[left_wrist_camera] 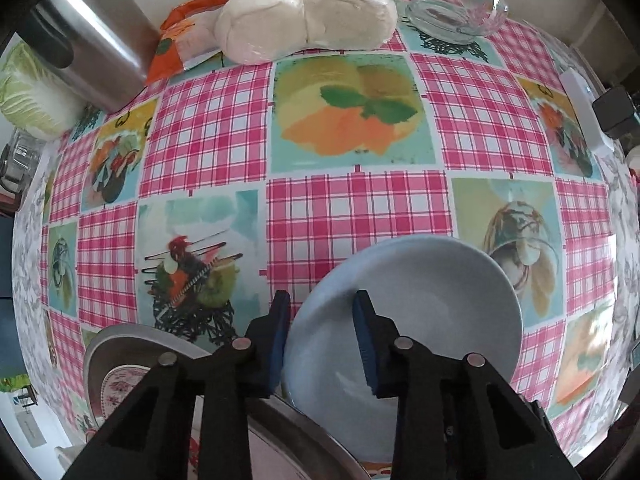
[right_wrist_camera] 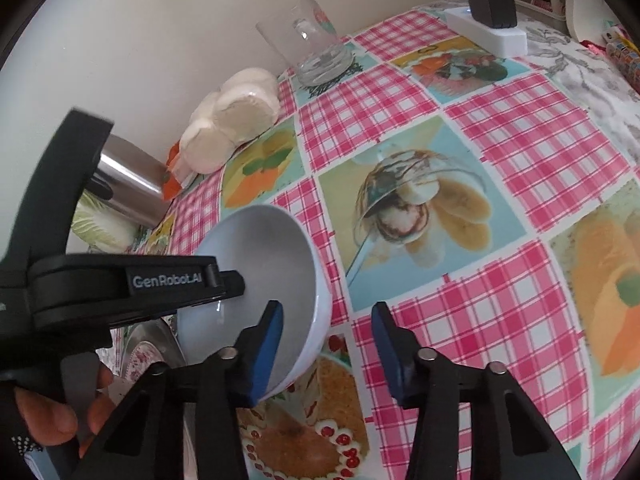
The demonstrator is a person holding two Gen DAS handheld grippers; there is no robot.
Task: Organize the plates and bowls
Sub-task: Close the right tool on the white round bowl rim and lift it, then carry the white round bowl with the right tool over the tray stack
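Note:
A pale blue bowl [left_wrist_camera: 420,320] is tilted above the tablecloth, its near rim between the pads of my left gripper [left_wrist_camera: 322,340], which is shut on it. The bowl also shows in the right wrist view [right_wrist_camera: 260,272], with the left gripper's black body [right_wrist_camera: 120,288] on its left side. My right gripper [right_wrist_camera: 328,348] is open and empty, its left finger just in front of the bowl's right rim. A metal tray [left_wrist_camera: 120,344] holding a pink floral plate [left_wrist_camera: 120,388] lies under the left gripper at lower left.
Against the far wall stand a steel pot [left_wrist_camera: 92,36], a cabbage [left_wrist_camera: 28,96], an orange packet [left_wrist_camera: 184,36], a bag of white buns [left_wrist_camera: 308,12] and a glass mug [left_wrist_camera: 460,12]. A white power strip [right_wrist_camera: 488,36] with a black plug lies at the right.

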